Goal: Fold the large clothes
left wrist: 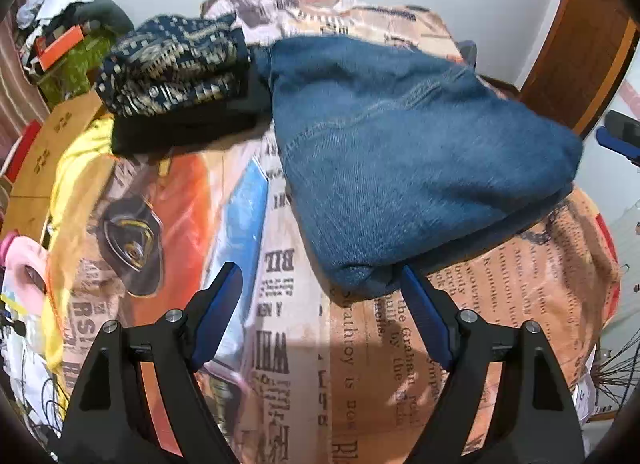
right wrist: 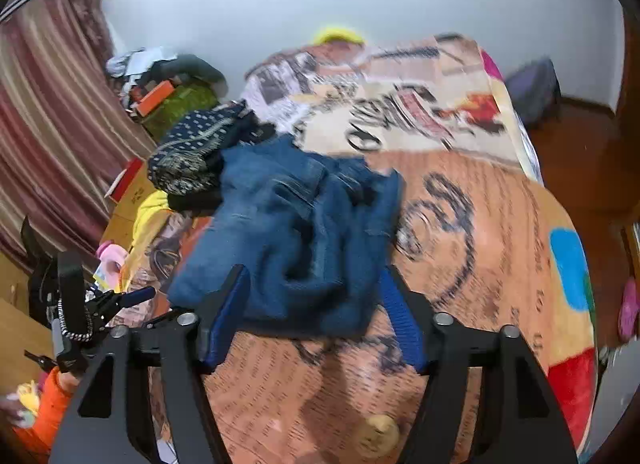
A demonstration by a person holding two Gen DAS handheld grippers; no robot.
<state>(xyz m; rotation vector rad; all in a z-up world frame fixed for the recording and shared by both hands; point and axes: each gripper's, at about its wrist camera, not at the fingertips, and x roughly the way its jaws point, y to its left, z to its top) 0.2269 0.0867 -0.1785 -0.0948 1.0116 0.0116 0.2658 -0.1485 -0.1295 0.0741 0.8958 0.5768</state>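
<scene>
A pair of blue jeans (left wrist: pixel 404 160) lies folded in a bundle on a bed covered by a newspaper-print blanket (left wrist: pixel 280 304). My left gripper (left wrist: pixel 320 280) is open and empty, its right finger just beside the jeans' near corner. In the right wrist view the jeans (right wrist: pixel 296 232) lie rumpled ahead, and my right gripper (right wrist: pixel 314 284) is open and empty over their near edge. The left gripper (right wrist: pixel 120 300) also shows at the lower left of the right wrist view.
A folded dark patterned garment (left wrist: pixel 172 60) on a black one (left wrist: pixel 184 128) lies at the bed's far left, beside yellow cloth (left wrist: pixel 76 168). Cluttered boxes (right wrist: pixel 160 104) and a striped curtain (right wrist: pixel 44 124) stand left. Wooden floor (right wrist: pixel 580 152) lies right.
</scene>
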